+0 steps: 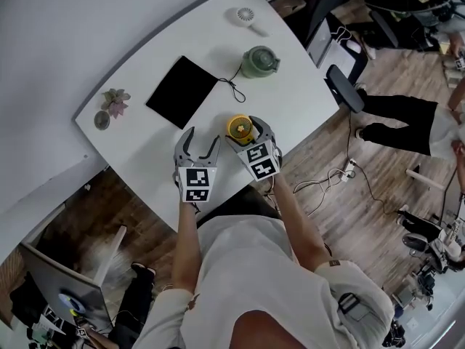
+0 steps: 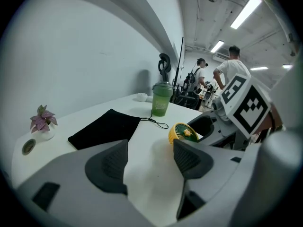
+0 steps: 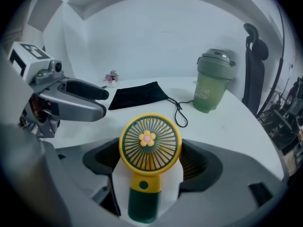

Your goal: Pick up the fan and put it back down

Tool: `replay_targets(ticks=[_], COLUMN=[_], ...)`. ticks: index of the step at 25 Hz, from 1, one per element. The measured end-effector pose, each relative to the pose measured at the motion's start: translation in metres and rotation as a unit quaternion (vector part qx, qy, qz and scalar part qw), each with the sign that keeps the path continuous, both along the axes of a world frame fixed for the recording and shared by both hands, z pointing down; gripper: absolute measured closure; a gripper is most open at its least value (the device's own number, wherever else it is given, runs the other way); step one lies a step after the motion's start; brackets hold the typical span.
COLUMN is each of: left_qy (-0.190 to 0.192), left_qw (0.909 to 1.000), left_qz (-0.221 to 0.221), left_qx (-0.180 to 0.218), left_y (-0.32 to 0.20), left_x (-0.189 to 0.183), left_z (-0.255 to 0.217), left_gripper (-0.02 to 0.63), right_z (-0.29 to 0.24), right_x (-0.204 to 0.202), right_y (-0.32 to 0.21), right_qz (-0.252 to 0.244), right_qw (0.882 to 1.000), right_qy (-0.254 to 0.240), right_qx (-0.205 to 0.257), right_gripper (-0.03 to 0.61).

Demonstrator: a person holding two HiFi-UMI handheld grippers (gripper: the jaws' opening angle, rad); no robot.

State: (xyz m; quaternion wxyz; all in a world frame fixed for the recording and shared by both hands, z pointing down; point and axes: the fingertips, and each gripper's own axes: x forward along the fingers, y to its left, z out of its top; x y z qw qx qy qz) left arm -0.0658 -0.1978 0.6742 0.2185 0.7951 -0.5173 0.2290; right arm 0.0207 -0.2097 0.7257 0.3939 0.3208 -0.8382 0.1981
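A small hand fan (image 3: pixel 149 148) with a yellow round grille, a flower at its hub and a dark green handle stands upright between my right gripper's (image 3: pixel 150 167) pads, which press on its sides. From the head view the fan (image 1: pixel 240 128) sits in the right gripper (image 1: pixel 248 131) low over the white table's (image 1: pixel 290 100) near edge; I cannot tell whether it touches the top. Just to its left, my left gripper (image 1: pixel 203 138) is open and empty, its pads (image 2: pixel 111 164) apart over bare tabletop, with the fan (image 2: pixel 183 132) off to the right.
A black pouch (image 1: pixel 182 91) with a cord lies mid-table and a green lidded cup (image 1: pixel 259 61) stands behind it. A small plant (image 1: pixel 116 102) is at the left end and a white fan (image 1: pixel 247 17) at the far end. An office chair (image 1: pixel 341 86) and people stand right.
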Motion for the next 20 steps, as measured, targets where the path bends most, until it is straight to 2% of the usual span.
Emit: replay_targets(ticks=[10,15,20], left_qy=[-0.003,-0.005,-0.01], left_qw=[1.0,1.0,0.9997], left_qz=[-0.002,-0.002,-0.005], left_qx=[-0.001,0.005,0.022], left_y=[0.001,0.003,0.005], left_x=[-0.002,-0.001,-0.002], left_z=[0.002,-0.005,-0.019], left_gripper=[0.319,0.319,0.319], right_z=[0.012,0.013,-0.005], right_x=[-0.007,-0.008,-0.005], right_y=[-0.002,0.0,0.001], right_qz=[-0.008,-0.012,-0.003], right_qw=[1.0,1.0,0.999], right_qy=[0.002,-0.003,-0.014], right_qx=[0.002,0.008,0.033], right_gripper=[0.181,0.112,0.103])
